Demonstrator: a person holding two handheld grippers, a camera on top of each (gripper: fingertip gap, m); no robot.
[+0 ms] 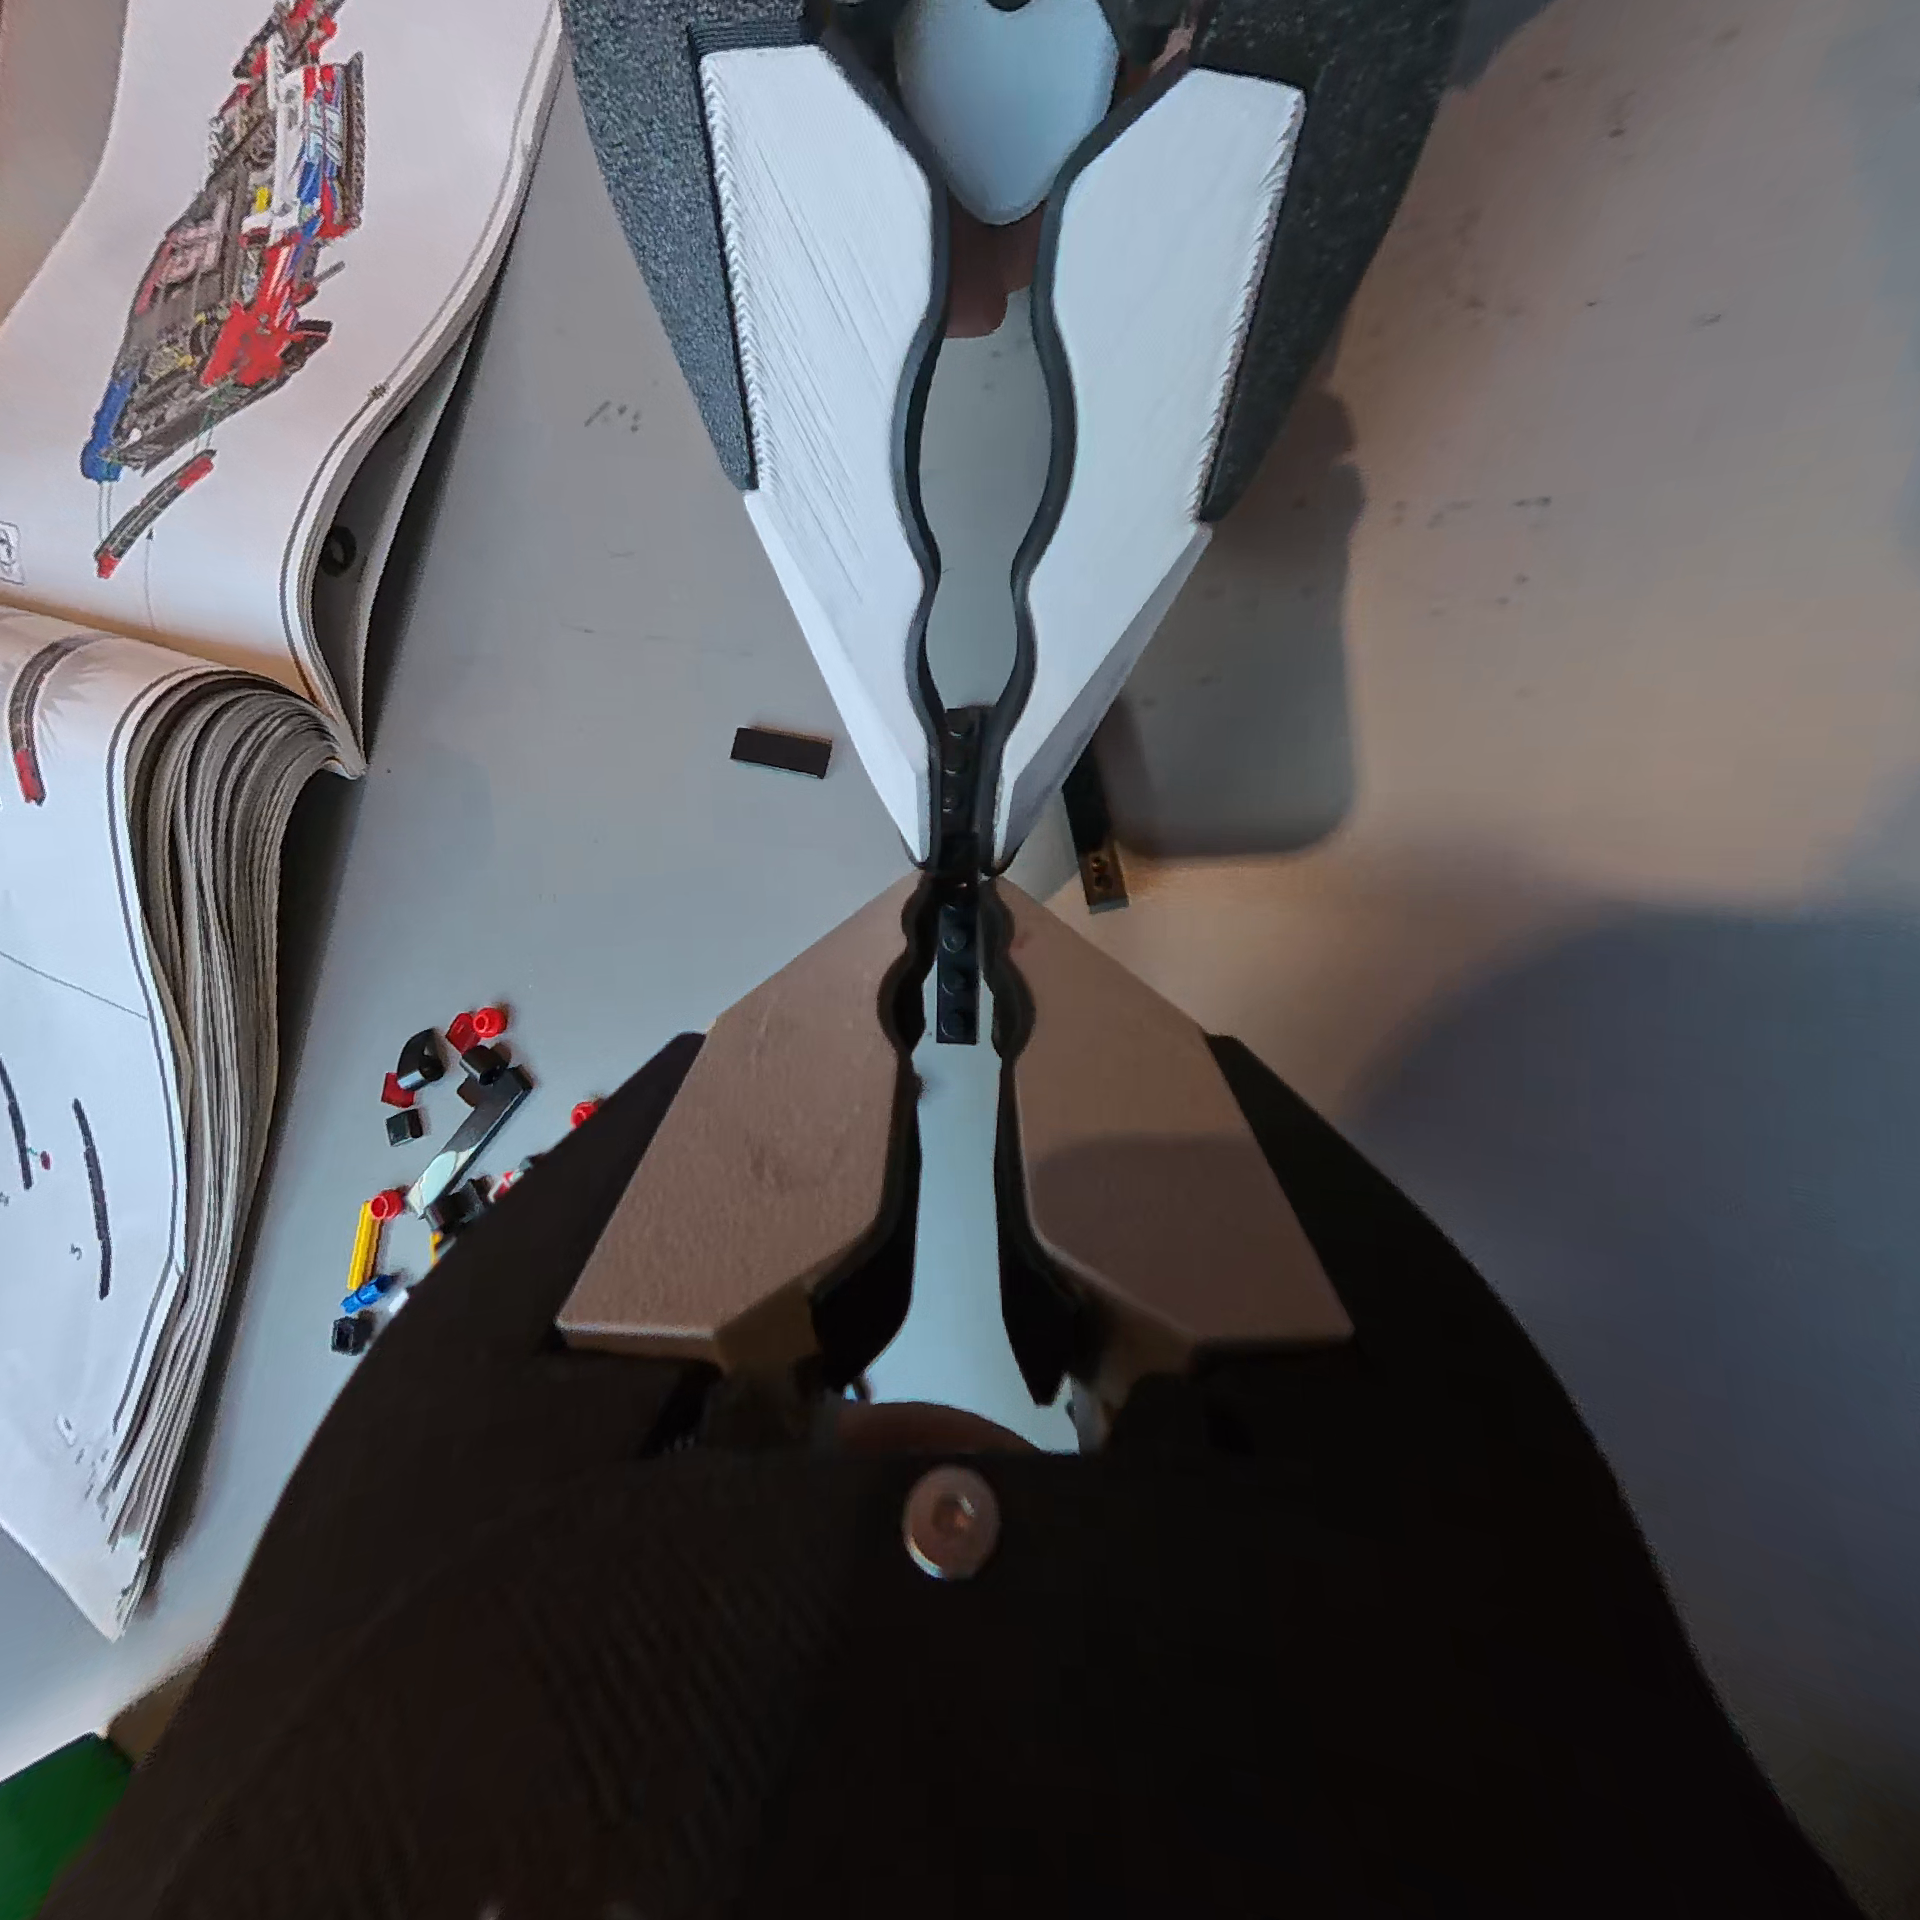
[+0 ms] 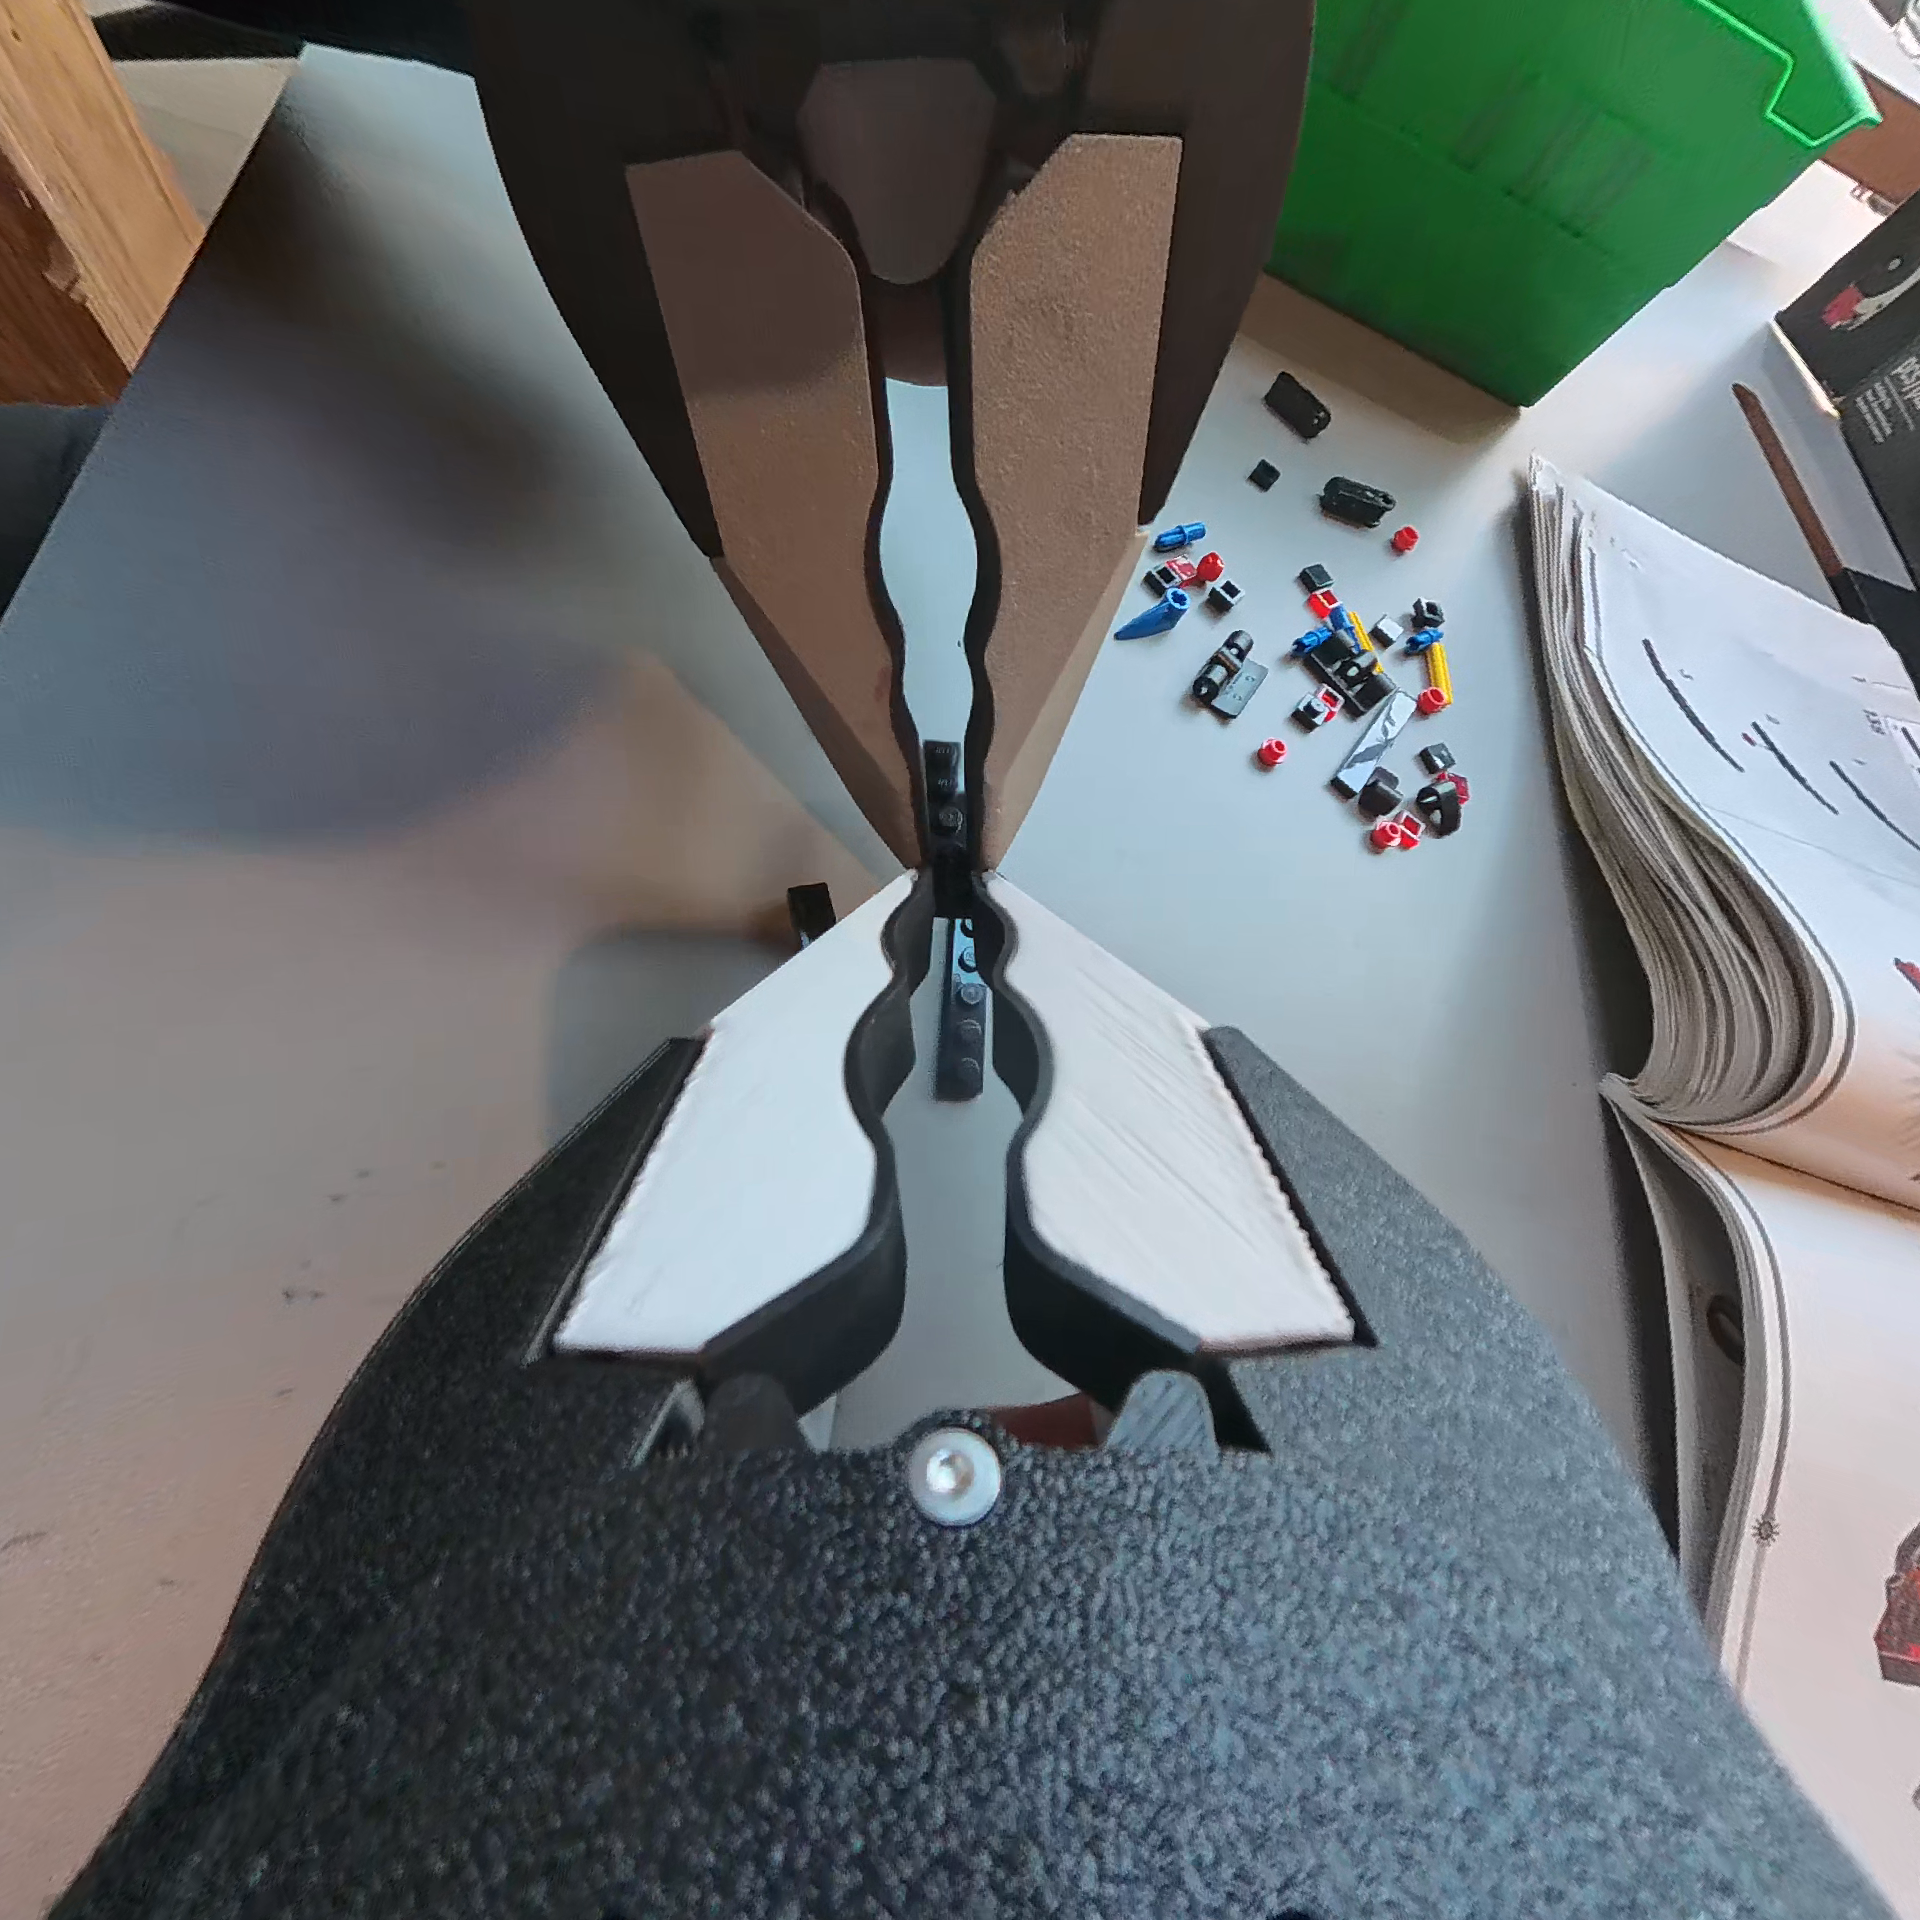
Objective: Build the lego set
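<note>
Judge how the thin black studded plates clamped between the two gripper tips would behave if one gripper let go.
The black plates look thin and rigid, so probably stiff and very light. The left gripper and right gripper pinch only their ends, tip to tip, so the joint may pivot or separate. Smooth plastic could slip.

Black studded plate (image 1: 958,971), perhaps two joined, held midair
</note>
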